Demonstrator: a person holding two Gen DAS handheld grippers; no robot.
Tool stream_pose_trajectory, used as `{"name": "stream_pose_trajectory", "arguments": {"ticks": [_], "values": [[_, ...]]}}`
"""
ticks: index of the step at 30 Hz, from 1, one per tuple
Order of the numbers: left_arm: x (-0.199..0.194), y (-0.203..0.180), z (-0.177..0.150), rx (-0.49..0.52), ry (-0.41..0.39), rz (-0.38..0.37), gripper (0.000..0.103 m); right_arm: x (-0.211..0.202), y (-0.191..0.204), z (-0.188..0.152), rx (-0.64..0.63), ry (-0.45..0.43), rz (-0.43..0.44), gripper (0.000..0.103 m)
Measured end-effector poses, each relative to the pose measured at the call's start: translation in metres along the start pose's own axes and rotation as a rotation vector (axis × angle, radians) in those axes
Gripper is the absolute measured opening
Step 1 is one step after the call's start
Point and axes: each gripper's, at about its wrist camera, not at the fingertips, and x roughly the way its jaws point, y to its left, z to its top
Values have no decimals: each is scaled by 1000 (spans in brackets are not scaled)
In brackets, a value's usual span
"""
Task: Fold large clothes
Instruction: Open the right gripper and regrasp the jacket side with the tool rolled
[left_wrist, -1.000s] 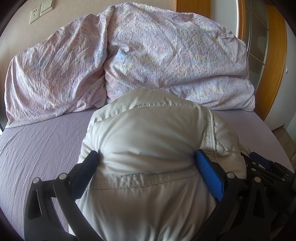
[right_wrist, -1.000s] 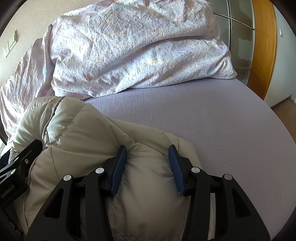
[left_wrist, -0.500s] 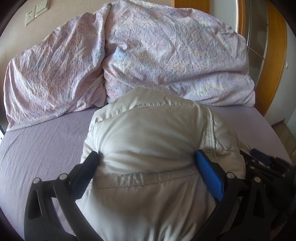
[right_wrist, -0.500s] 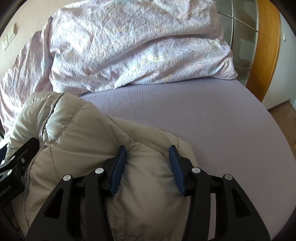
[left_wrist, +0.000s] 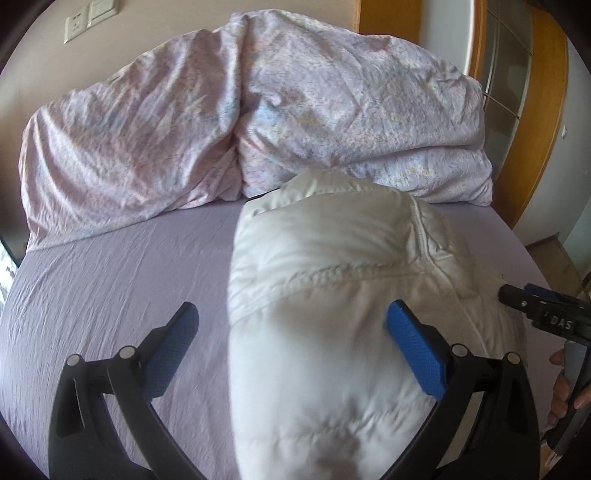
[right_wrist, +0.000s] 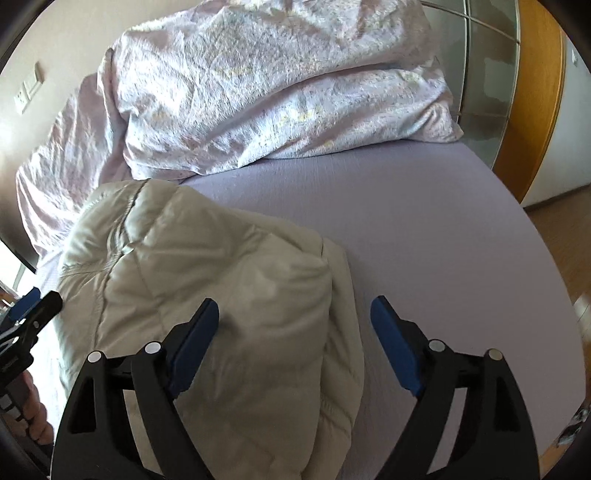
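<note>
From the left wrist camera, a crumpled lilac duvet (left_wrist: 229, 125) fills the ten to two o'clock span, heaped against the wall below a wall socket (left_wrist: 75, 26) at eleven o'clock. The lilac bedsheet (left_wrist: 110, 280) spreads across nine o'clock. The left gripper (left_wrist: 291, 345) sits at six o'clock with its jaws spread wide. Its left pad is clear of the fabric over bare sheet, and its right pad lies against the folded cream puffer jacket (left_wrist: 332, 280), so it is released and grasps nothing. The jacket lies on the sheet from the centre down to six o'clock, its far end touching the duvet at twelve. At three o'clock the tip of the right gripper (left_wrist: 532, 301) pokes in beside the jacket.

From the right wrist camera, the left gripper's tip (right_wrist: 33, 302) shows at nine o'clock, just beside the jacket (right_wrist: 207, 273), which lies from nine to six o'clock. The right gripper (right_wrist: 295, 341) at six o'clock is opening. Its left pad rests over the jacket, its right pad stands over bare bedsheet (right_wrist: 424, 236) past the jacket's edge, so the garment is let go. A wooden door frame (right_wrist: 535, 110) stands at two o'clock.
</note>
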Motion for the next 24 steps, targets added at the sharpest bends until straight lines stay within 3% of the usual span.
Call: {"name": "stream_pose_trajectory", "arguments": {"ticks": [5,13,24], "values": [[-4,19,-5,-63,45,-18,101,-4,-10,-6,87,61,102,89],[-7,44,-7,-105,88,-66,101,20,-44,-6,307,255,274,102],[-1,43,1,-33,129,-127,101,68,-56,-15,438,457,468,102]]}}
